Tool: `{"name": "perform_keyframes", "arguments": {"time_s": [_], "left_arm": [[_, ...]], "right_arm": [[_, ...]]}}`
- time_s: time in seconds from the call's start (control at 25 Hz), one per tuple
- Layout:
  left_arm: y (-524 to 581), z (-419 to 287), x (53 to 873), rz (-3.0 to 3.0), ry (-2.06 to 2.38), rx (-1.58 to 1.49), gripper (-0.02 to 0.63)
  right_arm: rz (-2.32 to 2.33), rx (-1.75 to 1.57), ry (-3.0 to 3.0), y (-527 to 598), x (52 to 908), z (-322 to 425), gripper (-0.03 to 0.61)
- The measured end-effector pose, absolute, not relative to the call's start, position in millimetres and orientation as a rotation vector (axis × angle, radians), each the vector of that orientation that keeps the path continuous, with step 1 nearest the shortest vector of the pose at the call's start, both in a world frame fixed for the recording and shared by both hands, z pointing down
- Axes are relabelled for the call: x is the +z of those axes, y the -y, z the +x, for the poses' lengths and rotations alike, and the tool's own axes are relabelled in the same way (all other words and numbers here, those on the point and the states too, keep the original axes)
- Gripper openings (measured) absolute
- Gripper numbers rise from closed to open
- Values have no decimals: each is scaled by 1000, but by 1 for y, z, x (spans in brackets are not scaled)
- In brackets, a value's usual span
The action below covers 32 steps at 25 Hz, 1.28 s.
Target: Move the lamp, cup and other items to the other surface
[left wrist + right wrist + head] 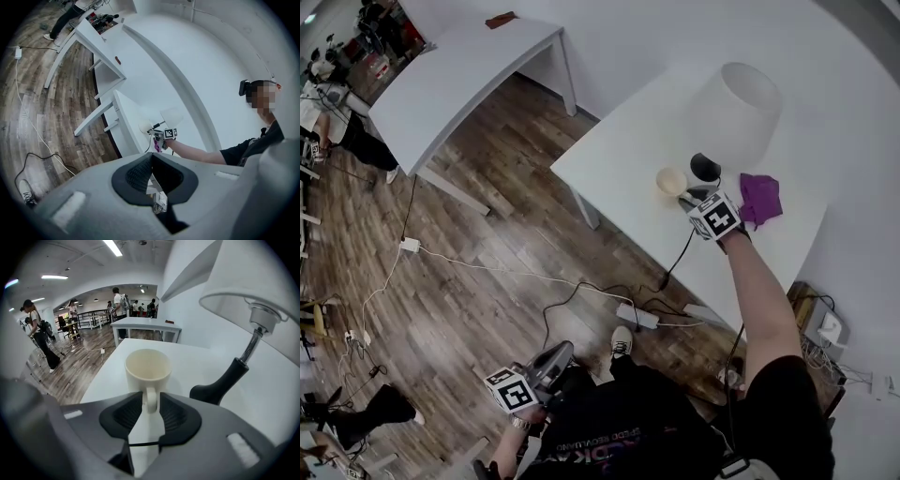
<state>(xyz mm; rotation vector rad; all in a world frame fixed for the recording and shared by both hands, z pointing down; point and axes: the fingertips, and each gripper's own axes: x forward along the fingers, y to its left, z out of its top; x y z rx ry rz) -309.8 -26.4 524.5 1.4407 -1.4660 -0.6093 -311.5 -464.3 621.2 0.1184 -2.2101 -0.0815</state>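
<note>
Two parts of the lamp are lost to you. From your head the shade covers its stem. In the right gripper view the shade runs off the top edge, leaving only the socket, stem and black base.

Your right hand-held gripper hides the handle of the cup from above. Its own view shows that handle standing between the pads, with the jaws released around it. The cup stands upright and empty on the white worktop, just beside the lamp's base on the side toward the left corner. A purple cloth lies crumpled on the base's other side, nearer the wall edge.

Your left hand-held gripper hangs low beside your body, clenched on nothing, well apart from the worktop.

A cord drops over the front edge to a power strip on the wood floor. A second white table stands apart across the floor, and the brown thing near its far edge is too small to tell. People stand farther back in the room.
</note>
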Motion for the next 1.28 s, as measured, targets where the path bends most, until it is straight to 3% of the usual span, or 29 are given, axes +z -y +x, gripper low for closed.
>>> {"name": "perform_keyframes", "arguments": {"time_s": [0.2,1.28], "left_arm": [[29,-309,525,1436,1457,-606,-3],[24,-300,521,1465,1438,-547,-3]], "right_arm": [[112,-92,2201,468,624,-315,60],[381,39,2442,461,586,-303,51]]}}
